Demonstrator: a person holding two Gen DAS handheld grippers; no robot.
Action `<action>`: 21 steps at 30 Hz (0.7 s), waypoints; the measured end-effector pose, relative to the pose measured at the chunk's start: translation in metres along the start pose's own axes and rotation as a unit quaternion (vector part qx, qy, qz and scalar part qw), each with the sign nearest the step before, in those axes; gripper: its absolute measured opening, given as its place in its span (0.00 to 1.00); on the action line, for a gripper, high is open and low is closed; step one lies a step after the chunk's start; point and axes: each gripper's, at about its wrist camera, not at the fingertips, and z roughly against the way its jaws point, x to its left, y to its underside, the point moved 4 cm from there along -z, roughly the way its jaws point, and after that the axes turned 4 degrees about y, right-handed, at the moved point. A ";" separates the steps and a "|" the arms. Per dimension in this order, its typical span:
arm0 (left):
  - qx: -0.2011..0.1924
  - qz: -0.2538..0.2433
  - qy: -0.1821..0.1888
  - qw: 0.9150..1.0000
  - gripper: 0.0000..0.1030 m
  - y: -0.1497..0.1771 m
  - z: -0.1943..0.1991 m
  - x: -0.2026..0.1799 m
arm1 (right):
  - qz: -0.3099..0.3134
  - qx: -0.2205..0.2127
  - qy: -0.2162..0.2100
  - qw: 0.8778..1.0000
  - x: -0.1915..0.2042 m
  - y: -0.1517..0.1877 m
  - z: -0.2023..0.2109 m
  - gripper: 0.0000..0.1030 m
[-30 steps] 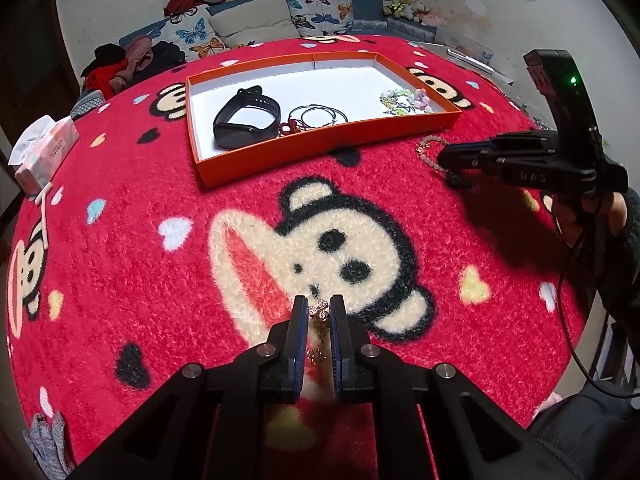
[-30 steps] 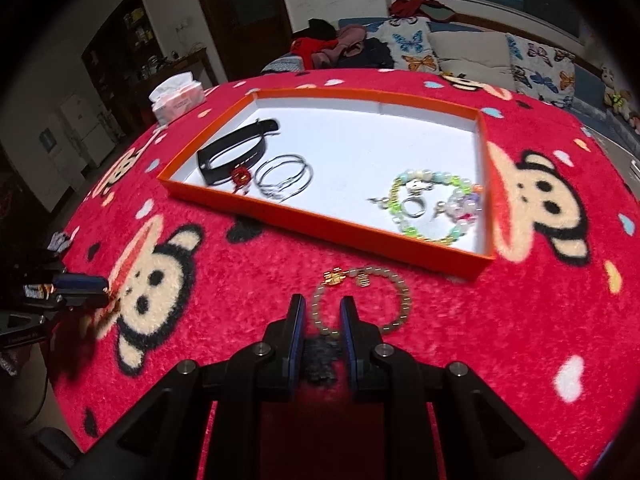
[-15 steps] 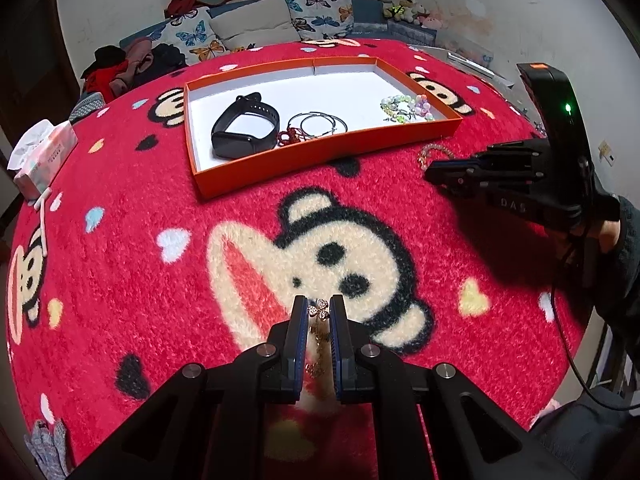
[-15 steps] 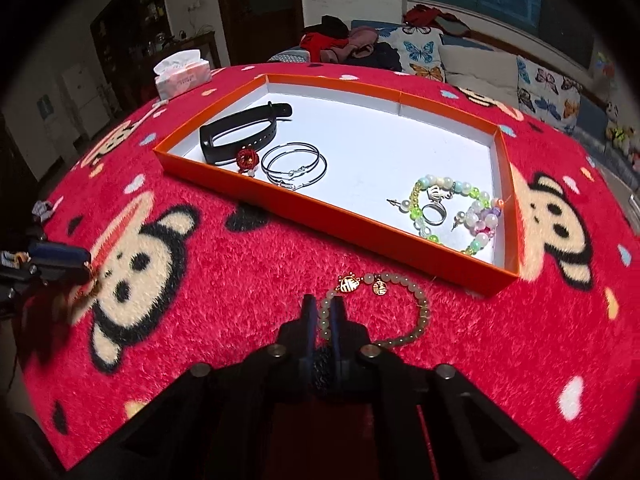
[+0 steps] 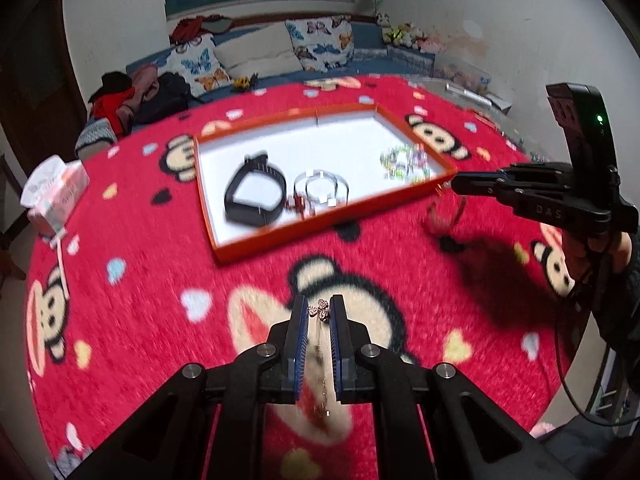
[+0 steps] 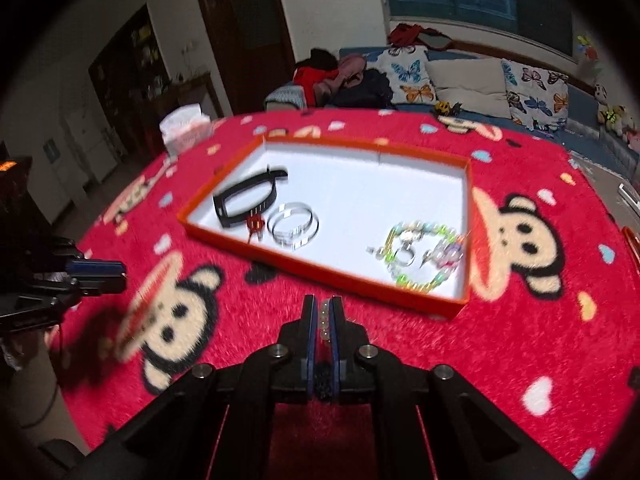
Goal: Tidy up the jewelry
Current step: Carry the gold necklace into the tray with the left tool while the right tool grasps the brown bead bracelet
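Observation:
An orange tray (image 5: 332,226) (image 6: 320,272) with a white floor lies on the red monkey blanket. It holds a black band (image 5: 256,192) (image 6: 244,200), silver hoops (image 5: 320,188) (image 6: 294,224), a small red charm (image 6: 254,224) and a colourful bead bracelet (image 6: 424,252). My left gripper (image 5: 320,308) is shut on a gold chain with heart charms (image 5: 320,310), lifted over the blanket. My right gripper (image 6: 324,308) is shut on a beaded bracelet (image 6: 325,320), which hangs blurred from its tip in the left wrist view (image 5: 444,216), just off the tray's near right corner.
A tissue pack (image 5: 54,192) (image 6: 184,128) lies at the blanket's left edge. A sofa with butterfly cushions (image 5: 320,44) and clothes (image 5: 132,96) stands behind. The person's hand (image 5: 592,248) holds the right gripper at the blanket's right side.
My right gripper closed on the beaded bracelet and lifted it off the blanket toward the tray. My left gripper rose with the chain and moved toward the tray.

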 end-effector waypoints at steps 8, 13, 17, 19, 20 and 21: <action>-0.044 -0.014 -0.008 0.999 0.10 -0.054 0.023 -0.002 | -0.012 -0.046 -0.006 0.999 -0.008 -0.033 0.019 0.07; -0.073 -0.016 -0.009 0.997 0.10 -0.094 0.037 0.000 | -0.017 -0.066 -0.005 0.998 -0.015 -0.050 0.024 0.07; -0.094 -0.020 -0.015 0.995 0.10 -0.128 0.047 0.004 | -0.025 -0.077 -0.003 0.997 -0.026 -0.063 0.022 0.07; -0.101 -0.020 -0.017 0.995 0.10 -0.141 0.049 0.006 | -0.027 -0.081 0.000 0.996 -0.030 -0.068 0.021 0.07; -0.103 -0.020 -0.017 0.994 0.10 -0.148 0.049 0.008 | -0.029 -0.082 0.001 0.996 -0.032 -0.070 0.020 0.07; -0.104 -0.019 -0.018 0.994 0.10 -0.156 0.047 0.010 | -0.029 -0.083 0.003 0.996 -0.033 -0.071 0.020 0.07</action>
